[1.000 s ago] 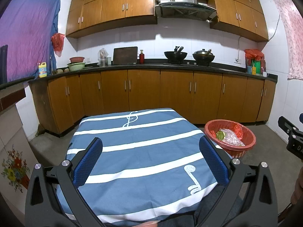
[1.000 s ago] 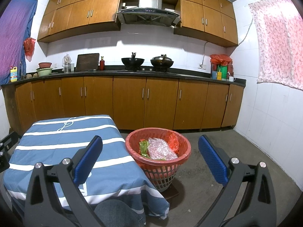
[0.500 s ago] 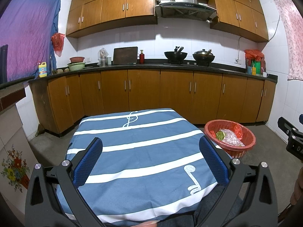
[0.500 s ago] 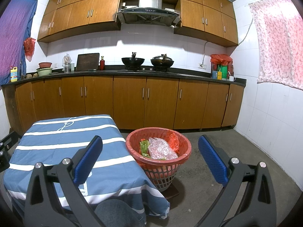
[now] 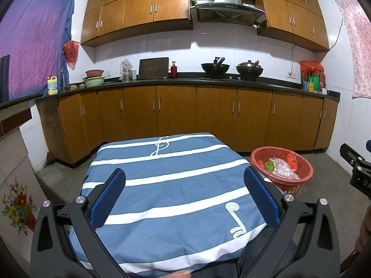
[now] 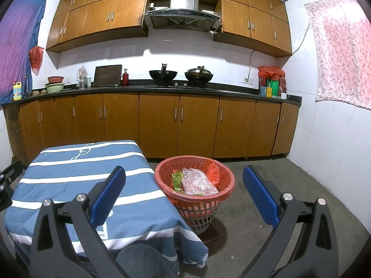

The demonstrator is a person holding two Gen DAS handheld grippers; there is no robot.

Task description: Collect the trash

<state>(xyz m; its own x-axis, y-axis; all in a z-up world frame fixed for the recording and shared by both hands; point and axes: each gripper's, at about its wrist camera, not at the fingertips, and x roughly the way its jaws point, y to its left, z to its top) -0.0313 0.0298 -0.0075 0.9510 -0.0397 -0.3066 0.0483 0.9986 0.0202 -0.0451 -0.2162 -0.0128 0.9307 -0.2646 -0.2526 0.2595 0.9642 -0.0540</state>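
Both tongs, left gripper (image 5: 184, 194) and right gripper (image 6: 183, 193), are held released and empty; the basket (image 6: 228, 181) could be tipped if clipped at its rim.

Left tool (image 5: 184, 194) spread wide over striped tablecloth (image 5: 176, 199).

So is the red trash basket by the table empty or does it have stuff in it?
Partly filled: the red basket holds crumpled clear plastic and green scraps.

I see a counter draped in a blue, white-striped cloth (image 5: 176, 185); beside it, a red plastic basket (image 6: 222, 193) stands on the grey concrete floor (image 6: 266, 208).
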